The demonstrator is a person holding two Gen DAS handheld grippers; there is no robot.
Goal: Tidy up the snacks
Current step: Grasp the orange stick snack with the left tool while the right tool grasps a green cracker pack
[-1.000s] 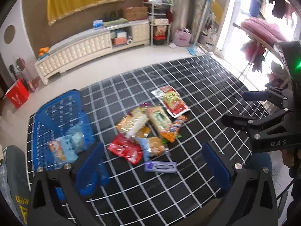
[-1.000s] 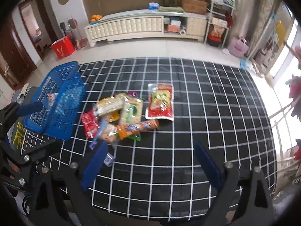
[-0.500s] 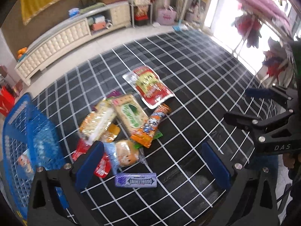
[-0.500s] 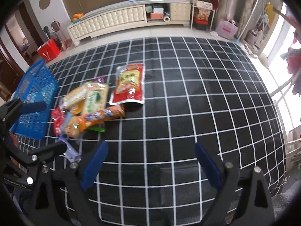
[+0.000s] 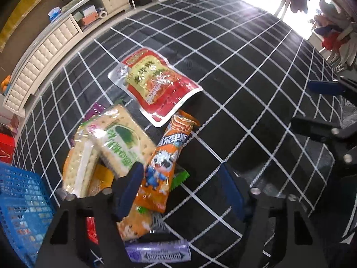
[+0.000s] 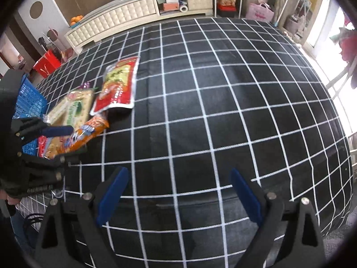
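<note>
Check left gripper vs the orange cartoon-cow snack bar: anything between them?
Nothing visible. The left gripper has its jaws closing around the lower end of the orange snack bar, which lies on top of the pile; the left finger sits at the bar's edge beside the green cracker pack. The pads are not yet pressing.

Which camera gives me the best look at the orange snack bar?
Left wrist view: the orange snack bar lies close, nearly whole, picture readable. In the right wrist view it sits small at the left edge, partly hidden by the left gripper.
</note>
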